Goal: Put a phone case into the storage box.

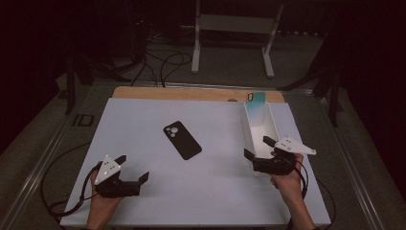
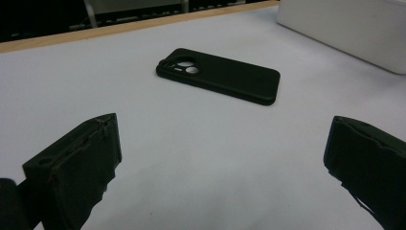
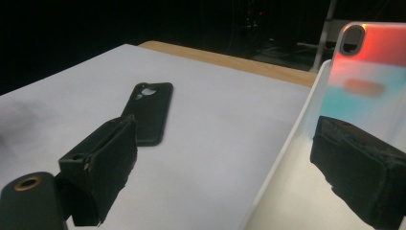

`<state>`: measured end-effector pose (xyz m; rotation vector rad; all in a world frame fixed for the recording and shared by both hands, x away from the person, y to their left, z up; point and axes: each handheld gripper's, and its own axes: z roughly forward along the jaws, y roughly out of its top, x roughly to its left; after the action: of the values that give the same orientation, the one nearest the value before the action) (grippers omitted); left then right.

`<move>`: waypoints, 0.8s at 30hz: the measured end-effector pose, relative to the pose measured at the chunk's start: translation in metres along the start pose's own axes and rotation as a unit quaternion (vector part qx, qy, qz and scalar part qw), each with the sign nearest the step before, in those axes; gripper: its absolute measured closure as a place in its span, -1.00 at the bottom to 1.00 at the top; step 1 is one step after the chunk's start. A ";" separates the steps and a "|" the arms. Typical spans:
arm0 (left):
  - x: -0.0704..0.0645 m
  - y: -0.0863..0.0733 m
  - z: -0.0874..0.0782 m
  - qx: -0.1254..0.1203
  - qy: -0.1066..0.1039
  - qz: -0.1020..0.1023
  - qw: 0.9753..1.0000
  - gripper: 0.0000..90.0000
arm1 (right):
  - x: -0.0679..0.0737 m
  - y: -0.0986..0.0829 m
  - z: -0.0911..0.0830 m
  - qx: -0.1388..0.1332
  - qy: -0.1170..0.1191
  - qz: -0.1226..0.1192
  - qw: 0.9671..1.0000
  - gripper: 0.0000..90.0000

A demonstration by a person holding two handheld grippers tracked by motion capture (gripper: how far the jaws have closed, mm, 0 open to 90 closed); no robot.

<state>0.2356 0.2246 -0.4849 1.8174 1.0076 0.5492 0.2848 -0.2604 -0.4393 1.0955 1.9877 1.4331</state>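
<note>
While both jaws stand wide, my left gripper (image 1: 132, 168) waits empty, aimed at the black phone case (image 1: 182, 140), which lies flat, camera cutout up, left of the white box (image 1: 274, 125). My right gripper (image 1: 257, 147), likewise spread and empty, straddles the box's near wall; the iridescent case (image 1: 256, 102) leans upright at its far end.

A lab or recording studio, set up for staged tabletop work; black curtains close off the dark surroundings; a white sheet (image 1: 143, 191) covers a wooden table (image 1: 191, 92); loose cables (image 1: 163, 62) run over the grey floor; a white metal stand (image 1: 232, 28) rises behind the table.
</note>
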 end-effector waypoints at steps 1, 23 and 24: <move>0.000 0.000 0.000 0.000 0.000 0.000 1.000 -1.00 | 0.000 0.000 0.000 0.000 0.000 0.000 1.000 -0.80; 0.001 0.001 -0.004 -0.013 0.003 0.003 1.000 -1.00 | 0.014 -0.044 -0.028 -0.034 0.039 -0.032 0.998 -0.81; 0.001 0.001 -0.004 -0.013 0.003 0.003 1.000 -1.00 | 0.014 -0.044 -0.028 -0.034 0.039 -0.032 0.998 -0.81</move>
<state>0.2332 0.2271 -0.4822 1.7974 0.9953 0.5705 0.2412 -0.2711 -0.4692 0.9512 1.9940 1.5199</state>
